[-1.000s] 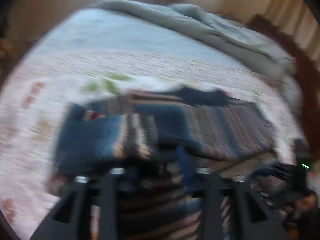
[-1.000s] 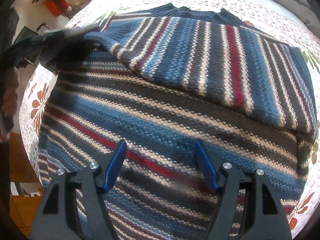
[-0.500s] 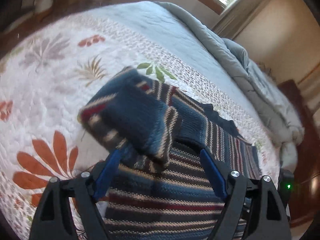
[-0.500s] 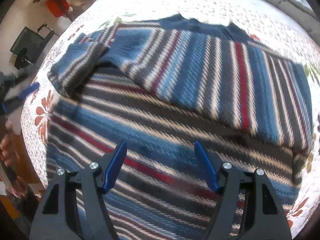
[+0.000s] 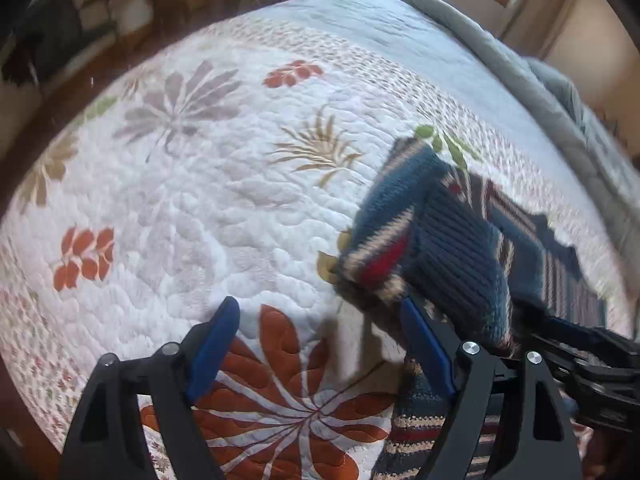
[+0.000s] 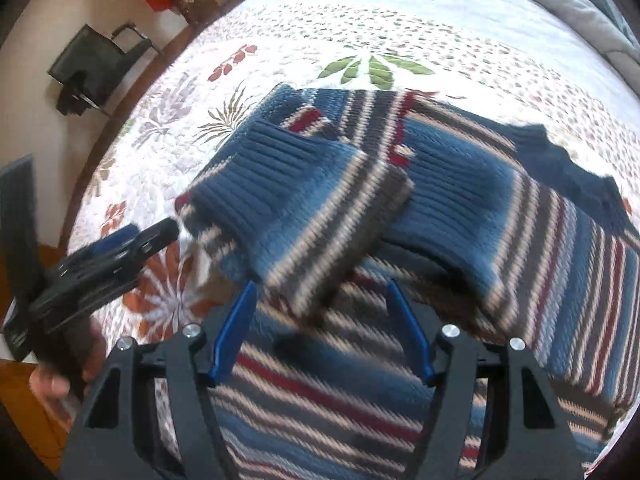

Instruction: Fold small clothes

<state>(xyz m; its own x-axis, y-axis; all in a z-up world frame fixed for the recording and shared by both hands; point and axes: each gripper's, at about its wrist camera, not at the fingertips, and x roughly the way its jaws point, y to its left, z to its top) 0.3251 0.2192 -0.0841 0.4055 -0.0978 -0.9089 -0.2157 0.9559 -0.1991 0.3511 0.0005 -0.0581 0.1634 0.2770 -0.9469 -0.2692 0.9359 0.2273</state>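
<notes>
Now the striped knit sweater [image 6: 500, 216] lies flat on the floral quilt [image 5: 200, 200] of the bed, with its sleeve [image 6: 304, 208] folded in across the body; the ribbed cuff sits at about ten o'clock of the garment in the right wrist view. A second ago that sleeve was pinched in the left gripper [image 5: 316, 344] and being carried over the chest. Since then the jaws have been opening, the cloth has dropped out, and this gripper has slid off to the sweater's edge, so mostly bare quilt shows between its spread blue pads [image 5: 216, 340]; the sleeve lies just beyond the right pad, at two o'clock in its view. The right gripper [image 6: 320, 332] has drifted from the middle of the body toward the cuff, and it hovers over the stripes with jaws apart and nothing pinched. The sleeve fold on this side looks done, though the cuff lies a little crooked. Likely next comes the other sleeve or folding the hem upward.
</notes>
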